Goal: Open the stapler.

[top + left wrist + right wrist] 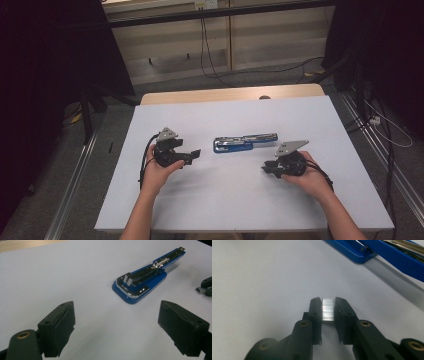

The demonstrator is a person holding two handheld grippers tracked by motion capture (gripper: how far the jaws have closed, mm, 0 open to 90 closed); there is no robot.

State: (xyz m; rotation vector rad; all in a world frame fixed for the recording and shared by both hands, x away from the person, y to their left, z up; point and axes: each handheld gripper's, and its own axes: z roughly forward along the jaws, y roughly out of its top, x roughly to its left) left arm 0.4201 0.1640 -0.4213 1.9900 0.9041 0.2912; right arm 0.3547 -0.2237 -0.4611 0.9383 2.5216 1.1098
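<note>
A blue stapler lies swung fully open on the white bench, near its middle and between the two hands. In the left gripper view the stapler shows a glossy blue base with a rounded front end and a bright chrome edge. On top of that base sits a dark metal part with a silvery plate at the front. Its other arm stretches away flat, a long blue bar carrying a metal channel along its top. In the right gripper view the blue base and the long blue arm cross the upper right corner. No brand, label or writing can be read on it.

The right gripper is clamped on a strip of staples, a short silvery ribbed block sitting squarely between the two black pads, with both pads pressing on its sides. In the high view this right gripper is low over the bench, just short of the stapler and to its right, apart from it.

The left gripper has its jaws spread wide with nothing between them, only bare white bench. From above, the left gripper points toward the near end of the stapler, close by and not touching.
</note>
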